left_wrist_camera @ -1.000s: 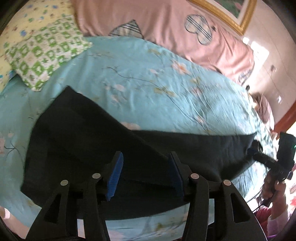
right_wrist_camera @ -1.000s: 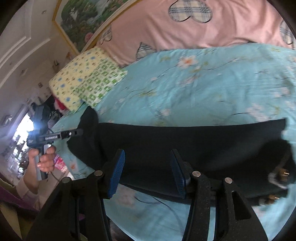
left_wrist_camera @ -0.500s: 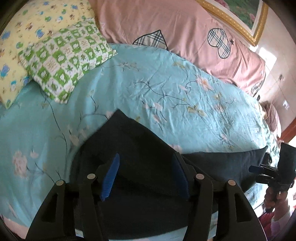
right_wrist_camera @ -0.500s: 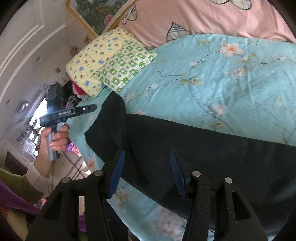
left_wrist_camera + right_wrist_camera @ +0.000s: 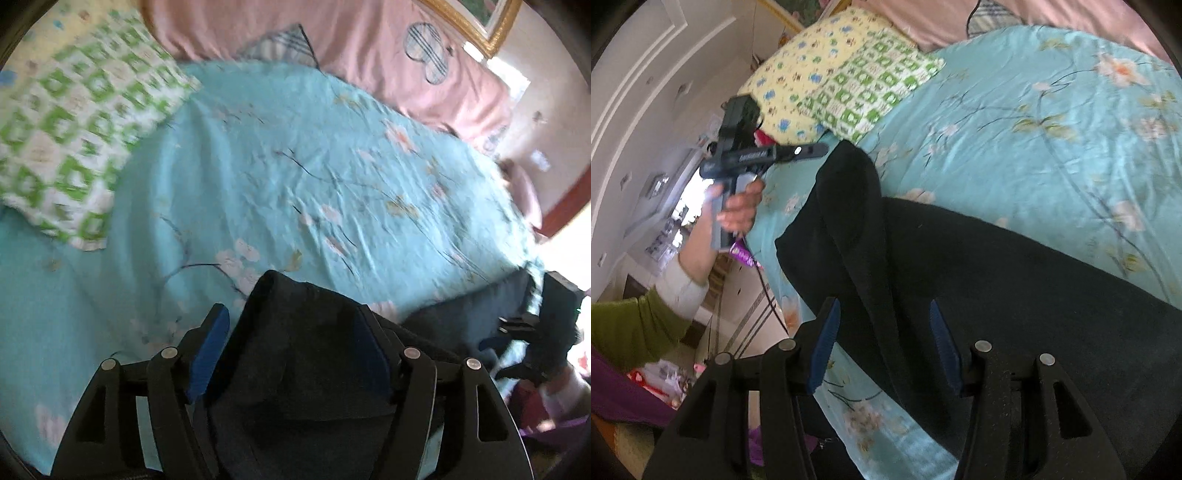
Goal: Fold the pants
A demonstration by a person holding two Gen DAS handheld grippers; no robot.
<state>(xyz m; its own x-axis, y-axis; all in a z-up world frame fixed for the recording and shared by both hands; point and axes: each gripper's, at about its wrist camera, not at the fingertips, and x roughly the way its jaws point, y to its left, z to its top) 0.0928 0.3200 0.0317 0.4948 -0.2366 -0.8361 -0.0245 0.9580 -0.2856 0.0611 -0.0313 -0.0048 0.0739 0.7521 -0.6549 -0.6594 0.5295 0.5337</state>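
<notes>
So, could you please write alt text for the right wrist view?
Black pants lie on a turquoise floral bedspread, under the open right claw. At left a hand holds the left claw over the bed's edge, near two patterned pillows.

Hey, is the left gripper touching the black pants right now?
Apart. The right wrist view shows the left gripper raised above the bed, with turquoise sheet visible between its tip and the black pants.
</notes>
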